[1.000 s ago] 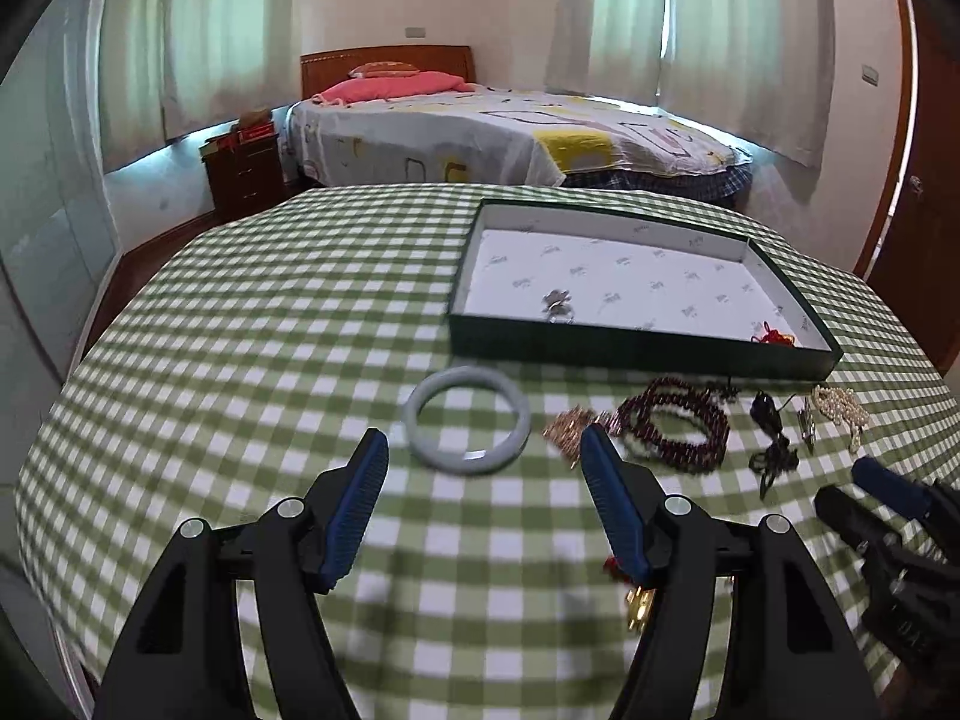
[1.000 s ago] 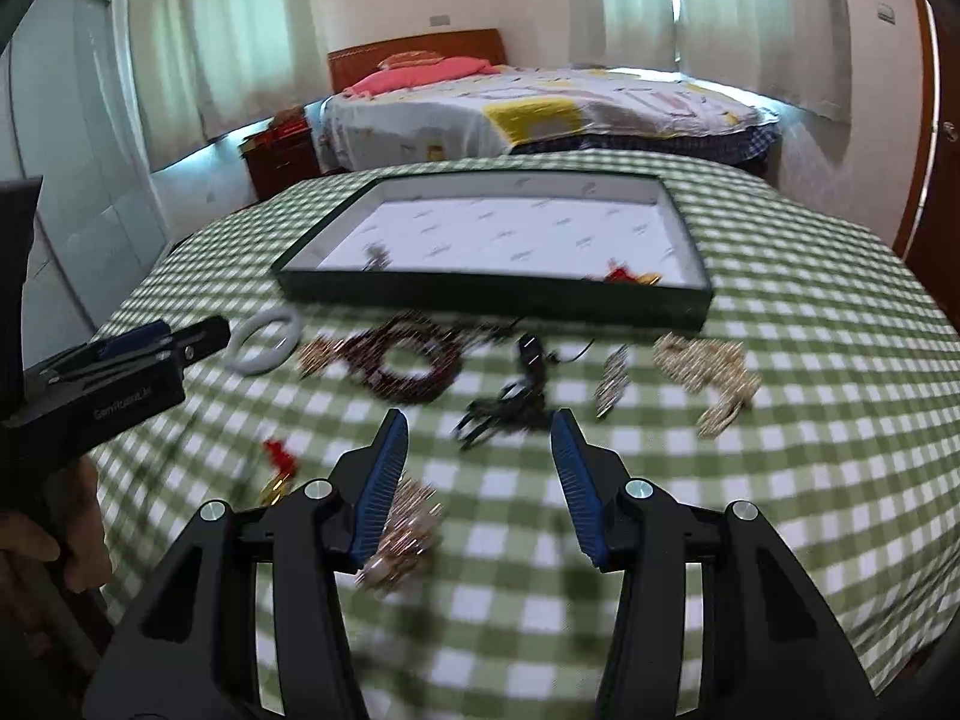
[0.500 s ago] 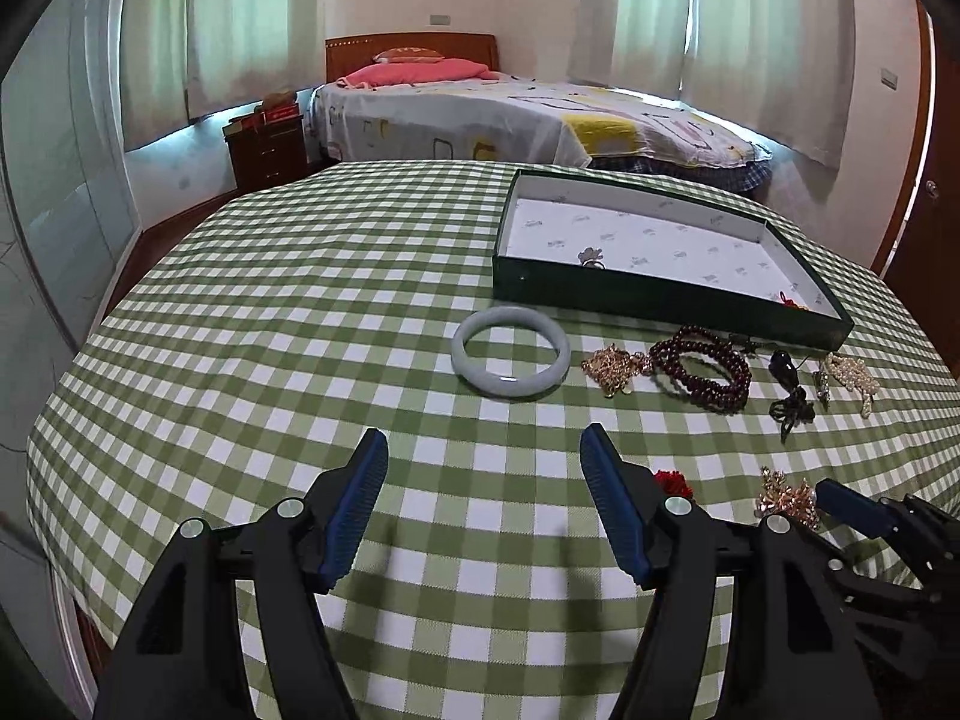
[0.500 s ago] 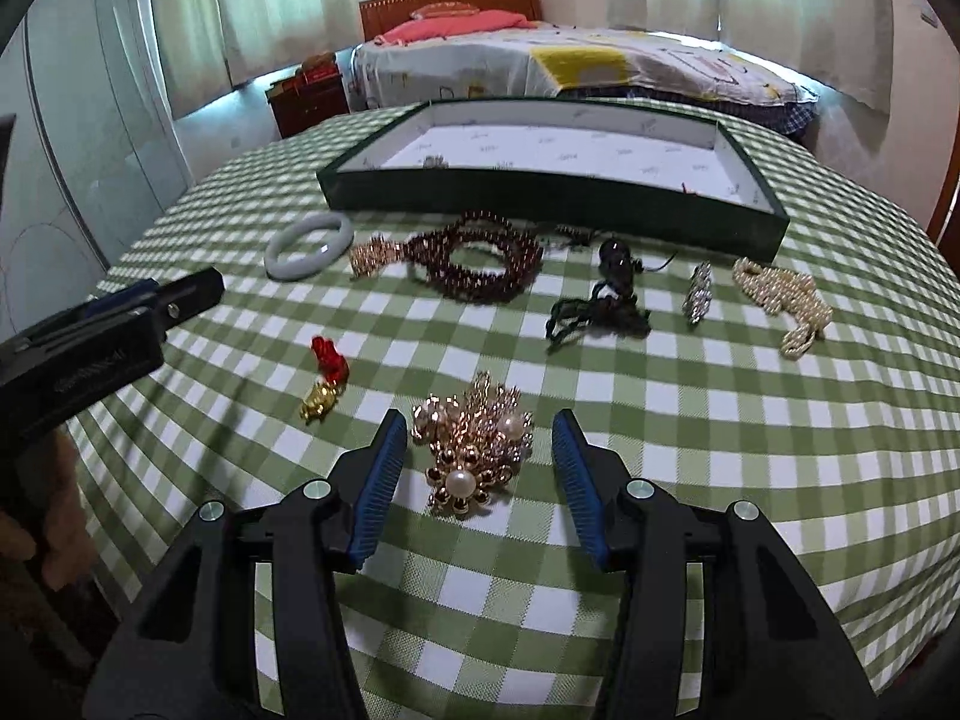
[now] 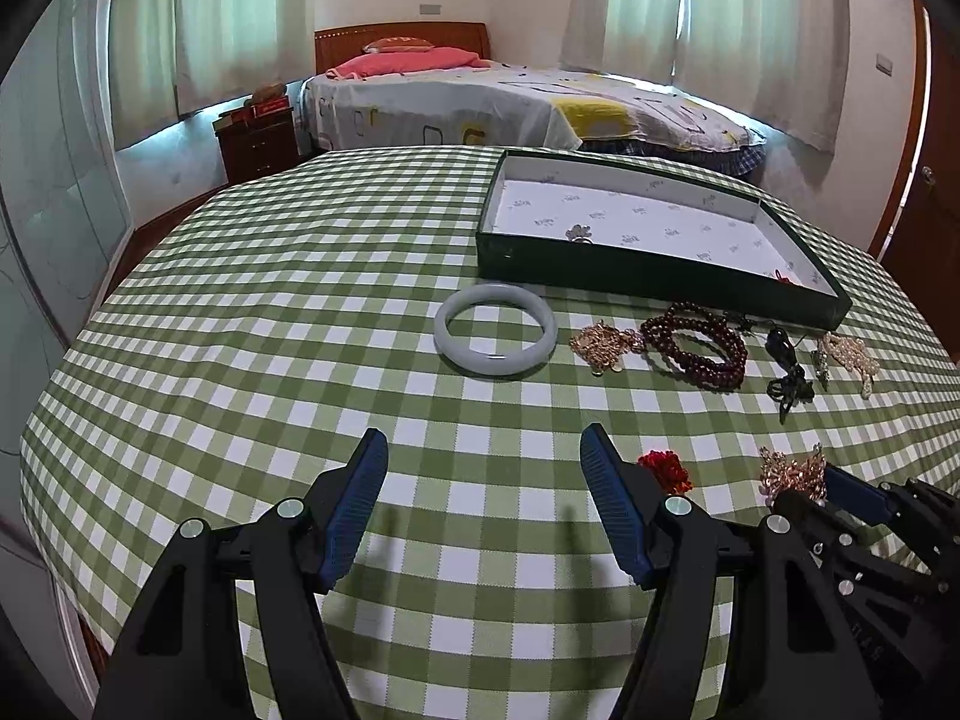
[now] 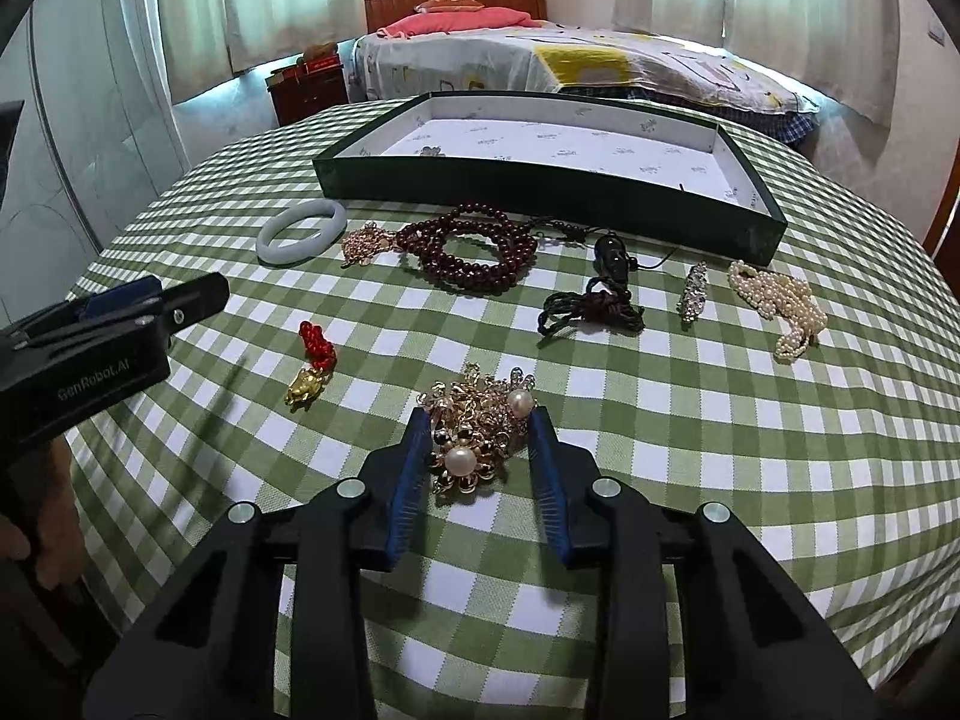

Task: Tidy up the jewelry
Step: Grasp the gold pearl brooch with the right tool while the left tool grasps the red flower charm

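Note:
A gold and pearl brooch (image 6: 477, 432) lies on the checked tablecloth between the fingers of my right gripper (image 6: 480, 420), which is open around it. It also shows in the left wrist view (image 5: 792, 471). My left gripper (image 5: 483, 450) is open and empty above bare cloth near the table's front. A dark green tray (image 6: 753, 234) with a white lining stands at the back and holds a small silver piece (image 5: 579, 233) and a red piece (image 5: 780, 277).
On the cloth lie a pale jade bangle (image 5: 495, 336), a gold chain piece (image 5: 600, 345), dark red beads (image 6: 468, 249), a black cord pendant (image 6: 600, 294), a silver clip (image 6: 693, 288), a pearl strand (image 6: 780, 306) and a red-and-gold charm (image 6: 312, 366).
My right gripper has dropped and moved forward until its open fingers sit either side of the brooch. My left gripper has pulled back from the bangle toward the table's front.

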The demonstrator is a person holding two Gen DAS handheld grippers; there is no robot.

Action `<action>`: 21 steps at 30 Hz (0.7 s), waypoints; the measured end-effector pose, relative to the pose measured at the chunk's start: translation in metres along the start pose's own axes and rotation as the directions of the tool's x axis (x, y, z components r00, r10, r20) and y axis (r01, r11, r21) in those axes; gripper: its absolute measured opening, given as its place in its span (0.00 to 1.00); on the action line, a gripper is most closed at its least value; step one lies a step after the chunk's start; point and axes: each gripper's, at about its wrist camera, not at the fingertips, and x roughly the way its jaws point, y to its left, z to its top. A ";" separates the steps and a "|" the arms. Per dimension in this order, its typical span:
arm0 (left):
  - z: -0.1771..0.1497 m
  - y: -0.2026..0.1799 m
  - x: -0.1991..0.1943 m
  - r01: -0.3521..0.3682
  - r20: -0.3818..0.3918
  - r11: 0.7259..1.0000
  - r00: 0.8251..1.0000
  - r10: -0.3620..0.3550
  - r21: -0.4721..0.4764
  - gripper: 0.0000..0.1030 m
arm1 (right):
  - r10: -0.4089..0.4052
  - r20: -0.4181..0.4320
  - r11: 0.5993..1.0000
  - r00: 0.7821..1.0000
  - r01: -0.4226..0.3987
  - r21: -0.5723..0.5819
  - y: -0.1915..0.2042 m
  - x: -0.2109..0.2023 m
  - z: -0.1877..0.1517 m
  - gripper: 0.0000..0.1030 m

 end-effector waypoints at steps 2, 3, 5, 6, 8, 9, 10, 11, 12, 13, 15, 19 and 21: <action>0.000 -0.002 0.001 0.005 -0.003 1.000 1.000 -0.005 0.003 0.63 | -0.003 0.008 1.000 1.000 0.003 0.004 -0.002 -0.003 0.001 0.32; 0.000 -0.003 0.002 0.012 -0.007 1.000 1.000 -0.012 0.001 0.63 | -0.006 0.015 1.000 1.000 0.006 0.004 -0.004 -0.005 0.001 0.32; 0.000 -0.004 0.003 0.025 -0.011 1.000 1.000 -0.025 -0.001 0.63 | -0.019 0.029 1.000 0.999 0.019 0.003 -0.006 -0.008 0.002 0.32; 0.000 -0.005 0.003 0.031 -0.012 1.000 0.999 -0.031 -0.001 0.63 | -0.021 0.033 1.000 0.999 0.021 0.005 -0.007 -0.009 0.003 0.32; 0.000 -0.009 0.003 0.043 -0.013 0.999 0.999 -0.043 0.009 0.63 | -0.031 0.043 0.999 0.999 0.030 0.012 -0.011 -0.012 0.004 0.32; 0.000 -0.011 0.003 0.048 -0.014 0.999 0.999 -0.048 0.012 0.63 | -0.038 0.050 0.999 0.998 0.038 0.016 -0.015 -0.014 0.005 0.32; 0.000 -0.014 0.003 0.057 -0.016 0.998 0.998 -0.057 0.018 0.63 | -0.043 0.055 0.999 0.998 0.042 0.020 -0.016 -0.015 0.005 0.32; 0.000 -0.016 0.003 0.063 -0.017 0.998 0.998 -0.063 0.020 0.63 | -0.050 0.061 0.999 0.997 0.048 0.026 -0.020 -0.017 0.005 0.32; -0.001 -0.019 0.004 0.072 -0.020 0.997 0.997 -0.072 0.023 0.63 | -0.053 0.064 0.998 0.997 0.051 0.031 -0.022 -0.018 0.006 0.32; -0.001 -0.021 0.004 0.079 -0.023 0.997 0.997 -0.078 0.025 0.63 | -0.056 0.068 0.998 0.996 0.054 0.043 -0.027 -0.020 0.006 0.32; -0.001 -0.026 0.006 0.090 -0.032 0.995 0.996 -0.089 0.031 0.63 | -0.060 0.071 0.997 0.996 0.056 0.055 -0.032 -0.021 0.005 0.32; -0.002 -0.036 0.011 0.113 -0.051 0.993 0.992 -0.111 0.042 0.63 | -0.057 0.068 0.996 0.996 0.052 0.077 -0.042 -0.021 0.002 0.32; -0.003 -0.041 0.012 0.120 -0.055 0.991 0.992 -0.117 0.054 0.63 | -0.054 0.066 0.995 0.996 0.048 0.083 -0.044 -0.020 0.002 0.32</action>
